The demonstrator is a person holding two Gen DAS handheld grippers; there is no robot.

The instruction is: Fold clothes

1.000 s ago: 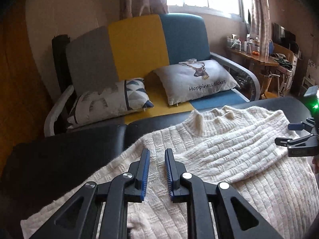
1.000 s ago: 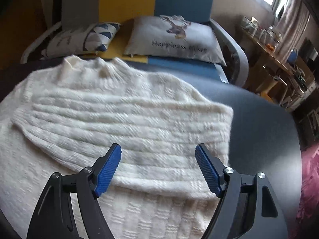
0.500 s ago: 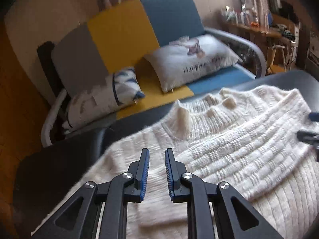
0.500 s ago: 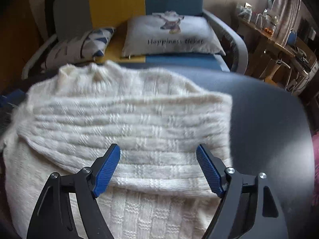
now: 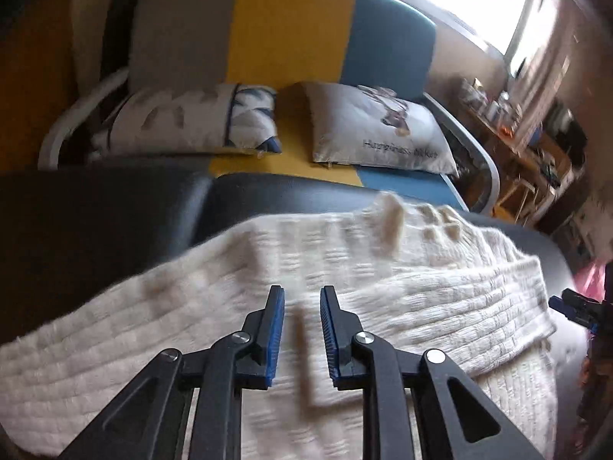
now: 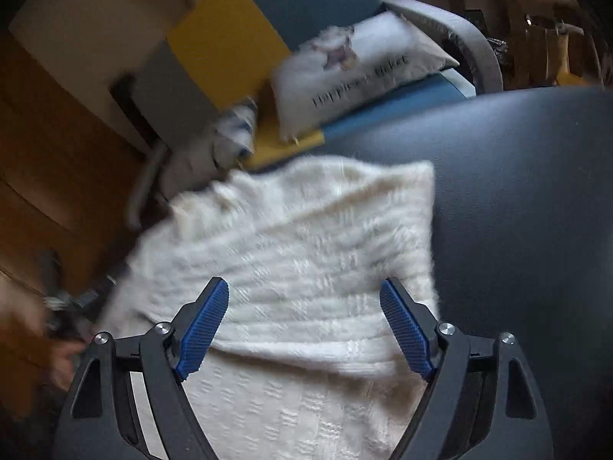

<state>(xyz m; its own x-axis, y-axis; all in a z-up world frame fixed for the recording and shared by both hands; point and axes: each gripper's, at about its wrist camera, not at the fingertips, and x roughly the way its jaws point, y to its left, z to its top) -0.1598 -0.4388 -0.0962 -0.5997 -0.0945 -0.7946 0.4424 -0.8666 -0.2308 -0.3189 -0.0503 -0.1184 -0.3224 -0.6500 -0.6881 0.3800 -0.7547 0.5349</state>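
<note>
Your right gripper has its jaws spread wide and empty, hovering just above the folded edge of the cream knit sweater, where a sleeve has been laid across the body. That folded band runs crosswise to your jaws, and its free right-hand edge sits just inside your right jaw, so this hand looks the nearer one for the next pick. Your left gripper has its jaws narrowed to a slim gap with nothing between them, poised over the sweater's left shoulder area; the left sleeve side spreads out flat toward your lower left and appears not yet folded in. The collar lies ahead, toward the far edge, so the garment's long axis runs from you toward the sofa. It rests on a dark padded surface, with bare room to its right. Beyond are the striped sofa and two cushions, well apart and not obstructing. Both views are motion-blurred, so fine contact cannot be judged.
</note>
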